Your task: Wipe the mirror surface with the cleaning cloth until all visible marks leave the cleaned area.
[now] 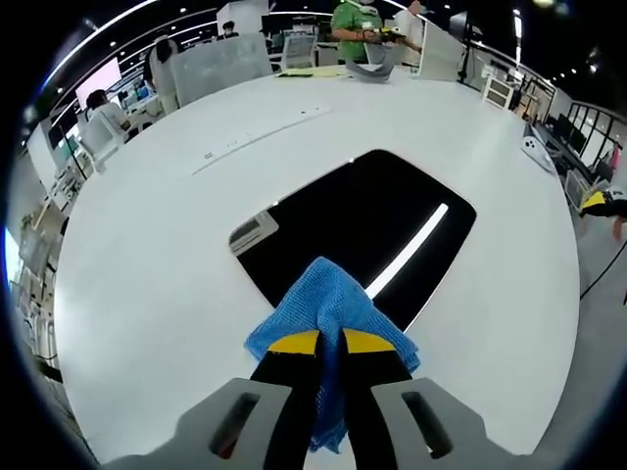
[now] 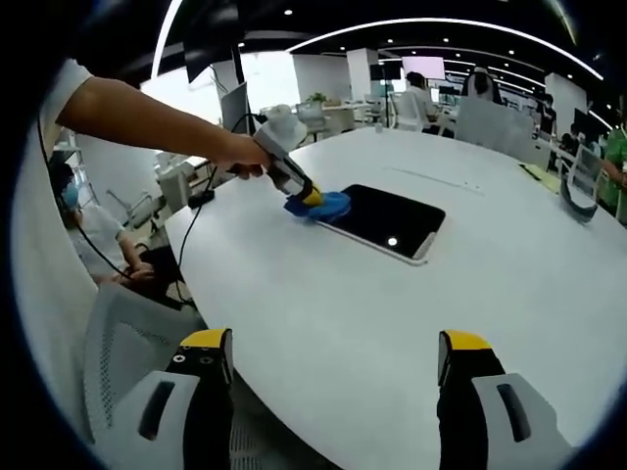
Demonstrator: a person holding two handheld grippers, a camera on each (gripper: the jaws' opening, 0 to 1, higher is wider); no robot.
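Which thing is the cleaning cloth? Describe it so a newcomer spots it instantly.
Start at the big white table, then find the dark mirror lying flat on it. At the mirror's near edge sits the cleaning cloth, pinched in the left gripper: the one bright blue, crumpled thing there.

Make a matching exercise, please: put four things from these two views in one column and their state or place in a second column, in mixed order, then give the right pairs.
1. blue cloth
2. mirror
3. left gripper
4. right gripper

A. jaws wide apart, holding nothing
B. lies flat on the white table
C. pinched between yellow-tipped jaws
D. shut, at the mirror's near edge

Pairs: 1-C, 2-B, 3-D, 4-A
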